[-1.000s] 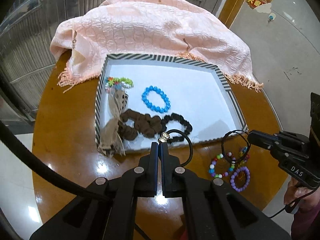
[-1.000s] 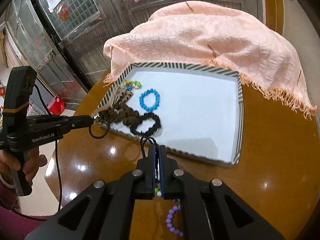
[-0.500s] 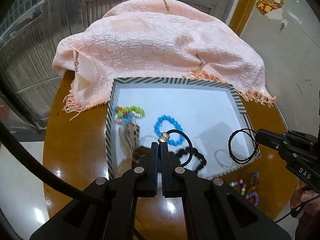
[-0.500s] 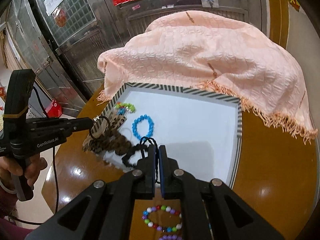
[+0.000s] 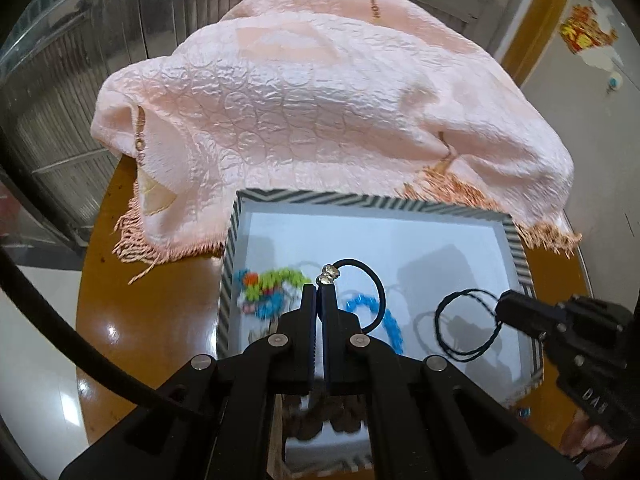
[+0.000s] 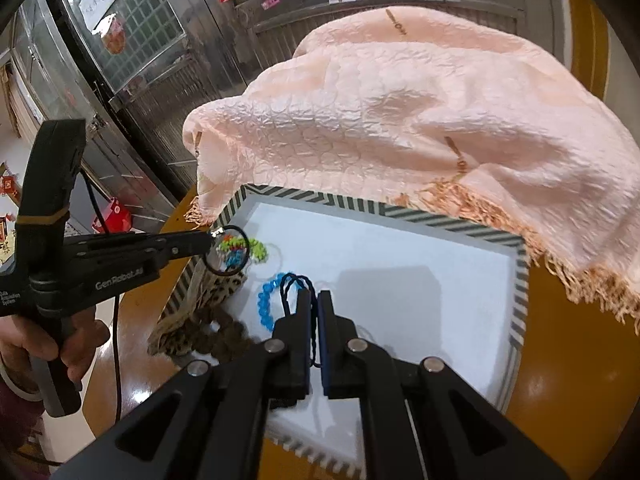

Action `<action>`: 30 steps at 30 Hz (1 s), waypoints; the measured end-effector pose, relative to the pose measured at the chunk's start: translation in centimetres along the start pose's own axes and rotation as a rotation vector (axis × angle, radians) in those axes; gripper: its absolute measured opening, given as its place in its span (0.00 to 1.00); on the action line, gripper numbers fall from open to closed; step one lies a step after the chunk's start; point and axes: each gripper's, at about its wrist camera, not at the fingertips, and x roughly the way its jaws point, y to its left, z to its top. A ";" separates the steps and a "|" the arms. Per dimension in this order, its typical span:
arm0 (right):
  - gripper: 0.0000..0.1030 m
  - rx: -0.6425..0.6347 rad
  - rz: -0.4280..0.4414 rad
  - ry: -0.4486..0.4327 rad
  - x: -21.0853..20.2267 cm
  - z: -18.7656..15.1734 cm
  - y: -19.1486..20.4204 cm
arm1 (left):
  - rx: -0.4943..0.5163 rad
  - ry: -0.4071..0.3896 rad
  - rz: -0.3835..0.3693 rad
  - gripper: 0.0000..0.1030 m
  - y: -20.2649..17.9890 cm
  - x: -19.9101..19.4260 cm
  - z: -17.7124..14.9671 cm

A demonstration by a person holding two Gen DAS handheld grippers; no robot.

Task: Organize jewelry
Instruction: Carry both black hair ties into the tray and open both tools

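Note:
My left gripper [image 5: 319, 289] is shut on a black hair tie with a small silver charm [image 5: 362, 268], held above the white tray with a striped rim [image 5: 400, 204]. My right gripper [image 6: 314, 295] is shut on a thin dark braided cord loop [image 6: 294, 280], also over the tray. In the left wrist view that cord loop [image 5: 466, 330] hangs from the right gripper [image 5: 505, 305]. In the right wrist view the left gripper [image 6: 212, 238] holds the hair tie [image 6: 228, 252] over the tray's left side. In the tray lie a blue bead bracelet [image 6: 267, 298], a multicoloured bead bracelet [image 6: 240, 249] and a brown scrunchie [image 6: 222, 338].
A pink fringed cloth [image 5: 320, 104] drapes over the round wooden table [image 5: 120, 312] behind the tray. A leopard-print fabric piece [image 6: 208, 300] hangs over the tray's left rim. A hand [image 6: 48, 340] holds the left gripper's handle. Metal shutters stand behind.
Both grippers have moved forward from the table's near edge to above the tray, each carrying its loop. The loose bead bracelets on the table have dropped out of view.

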 end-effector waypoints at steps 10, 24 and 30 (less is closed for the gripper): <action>0.03 0.077 0.046 0.064 6.6 3.1 -2.7 | -0.024 0.054 0.044 0.00 0.7 4.4 2.0; 0.12 0.169 -0.028 0.072 11.2 3.7 -4.9 | -0.066 0.090 0.075 0.01 1.3 7.3 2.6; 0.25 0.180 -0.033 0.059 9.5 3.1 -5.5 | -0.103 0.098 0.067 0.18 1.8 7.7 2.6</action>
